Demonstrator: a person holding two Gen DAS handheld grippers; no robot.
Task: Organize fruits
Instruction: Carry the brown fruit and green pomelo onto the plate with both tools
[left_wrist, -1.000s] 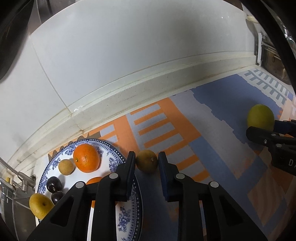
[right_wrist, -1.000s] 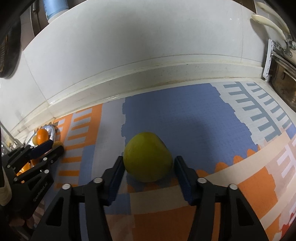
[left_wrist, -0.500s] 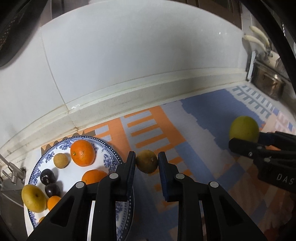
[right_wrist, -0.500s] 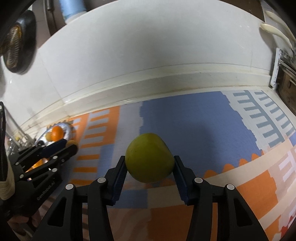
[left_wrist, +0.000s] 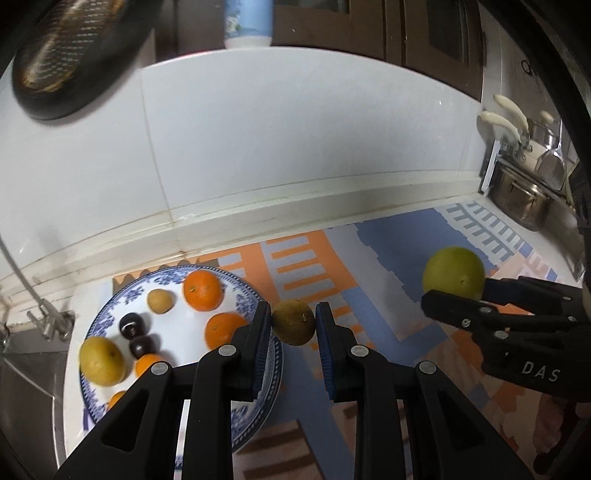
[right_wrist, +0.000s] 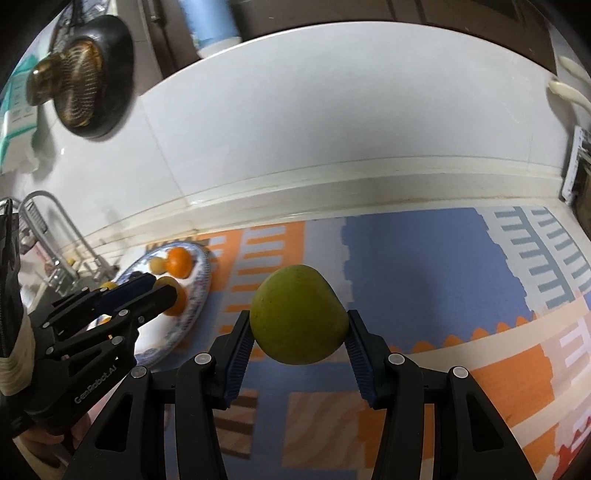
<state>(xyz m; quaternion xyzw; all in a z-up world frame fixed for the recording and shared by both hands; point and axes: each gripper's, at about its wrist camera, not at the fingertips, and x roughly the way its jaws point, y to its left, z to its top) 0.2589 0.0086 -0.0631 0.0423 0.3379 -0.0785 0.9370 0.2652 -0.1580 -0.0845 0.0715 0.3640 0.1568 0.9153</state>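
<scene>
Both claws carrying fruit toward the plate

Left claw is gripping a small brownish fruit by the plate rim to its left; right claw is clamping a big green fruit. Lower each onto bare plate, release gently.

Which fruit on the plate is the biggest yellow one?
The yellow pear-like fruit at the plate's near-left rim. The other yellowish one, the small tan fruit beside the far orange, is much smaller.
</scene>
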